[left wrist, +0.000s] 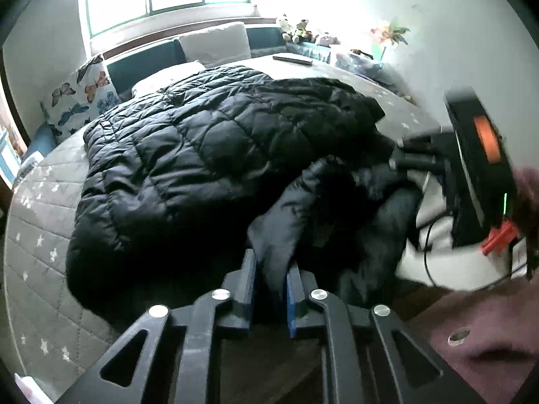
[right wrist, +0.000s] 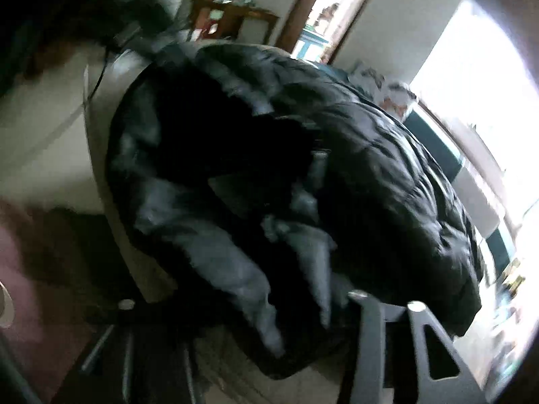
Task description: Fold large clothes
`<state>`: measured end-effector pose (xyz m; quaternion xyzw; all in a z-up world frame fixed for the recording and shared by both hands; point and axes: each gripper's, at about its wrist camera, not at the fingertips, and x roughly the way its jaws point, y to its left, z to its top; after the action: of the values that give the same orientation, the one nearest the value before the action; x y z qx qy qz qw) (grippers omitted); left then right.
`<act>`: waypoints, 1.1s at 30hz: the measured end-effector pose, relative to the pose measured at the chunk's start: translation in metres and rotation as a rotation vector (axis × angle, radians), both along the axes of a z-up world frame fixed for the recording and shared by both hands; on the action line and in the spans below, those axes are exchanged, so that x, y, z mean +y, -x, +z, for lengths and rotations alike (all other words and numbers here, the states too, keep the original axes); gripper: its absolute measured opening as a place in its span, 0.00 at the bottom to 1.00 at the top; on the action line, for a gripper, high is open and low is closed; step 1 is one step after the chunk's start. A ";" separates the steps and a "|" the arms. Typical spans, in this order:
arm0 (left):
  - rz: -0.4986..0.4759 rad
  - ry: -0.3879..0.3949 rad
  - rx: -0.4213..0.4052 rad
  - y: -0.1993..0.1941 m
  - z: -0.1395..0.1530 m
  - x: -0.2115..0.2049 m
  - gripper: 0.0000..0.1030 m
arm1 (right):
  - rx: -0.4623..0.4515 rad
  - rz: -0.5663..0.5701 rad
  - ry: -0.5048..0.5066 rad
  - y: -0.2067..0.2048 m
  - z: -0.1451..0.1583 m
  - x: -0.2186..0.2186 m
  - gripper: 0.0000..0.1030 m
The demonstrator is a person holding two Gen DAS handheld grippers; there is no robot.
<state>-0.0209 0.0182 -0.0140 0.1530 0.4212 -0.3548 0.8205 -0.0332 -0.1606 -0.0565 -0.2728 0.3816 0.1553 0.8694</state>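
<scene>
A large black quilted coat (left wrist: 202, 141) lies spread on the bed (left wrist: 43, 235), its grey lining bunched at the near edge. My left gripper (left wrist: 272, 262) is at the bottom of the left wrist view, its blue pads shut on a fold of that lining. My right gripper (left wrist: 397, 152) comes in from the right with both fingertips at the coat's rumpled upper edge; whether they pinch cloth is unclear. The blurred, tilted right wrist view is filled by the coat (right wrist: 370, 168). Grey lining (right wrist: 219, 269) drapes over the gripper's frame (right wrist: 374, 336) and hides the fingers.
A butterfly-print pillow (left wrist: 81, 97) and a white pillow (left wrist: 215, 43) lean at the headboard under a bright window. Stuffed toys (left wrist: 296, 28) and a dark flat item (left wrist: 292, 60) sit at the far side. A person's pinkish sleeve (left wrist: 488, 336) is at lower right. A doorway (right wrist: 323, 20) shows behind.
</scene>
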 end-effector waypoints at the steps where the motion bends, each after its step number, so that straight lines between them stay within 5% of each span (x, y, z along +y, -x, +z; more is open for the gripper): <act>1: -0.001 0.006 -0.012 0.004 0.002 0.005 0.26 | 0.013 -0.018 -0.041 -0.004 0.008 -0.005 0.39; 3: 0.008 0.016 -0.041 0.013 0.008 0.015 0.59 | 0.030 -0.044 -0.118 -0.012 0.024 -0.012 0.35; 5: 0.033 0.023 -0.094 0.022 0.015 0.028 0.78 | 0.042 -0.068 -0.185 -0.018 0.039 -0.019 0.33; 8: 0.038 0.057 -0.131 0.034 0.024 0.047 0.82 | 0.034 -0.083 -0.245 -0.026 0.057 -0.023 0.32; 12: 0.053 0.036 -0.174 0.044 0.018 0.057 0.82 | 0.018 -0.104 -0.286 -0.034 0.071 -0.026 0.31; 21: 0.099 -0.219 -0.410 0.048 -0.030 0.035 0.80 | 0.005 -0.135 -0.322 -0.054 0.084 -0.037 0.30; 24: 0.095 -0.258 -0.482 0.049 -0.038 0.033 0.60 | 0.003 -0.141 -0.331 -0.052 0.084 -0.038 0.30; 27: 0.094 -0.218 -0.495 0.058 -0.033 0.037 0.43 | -0.009 -0.144 -0.334 -0.048 0.083 -0.038 0.27; 33: 0.106 -0.153 -0.496 0.077 -0.020 0.047 0.35 | -0.033 -0.125 -0.352 -0.023 0.085 -0.038 0.22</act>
<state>-0.0976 0.0647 -0.0336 0.2746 0.2404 -0.2303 0.9021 -0.0102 -0.1986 0.0283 -0.0947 0.3505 0.1606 0.9178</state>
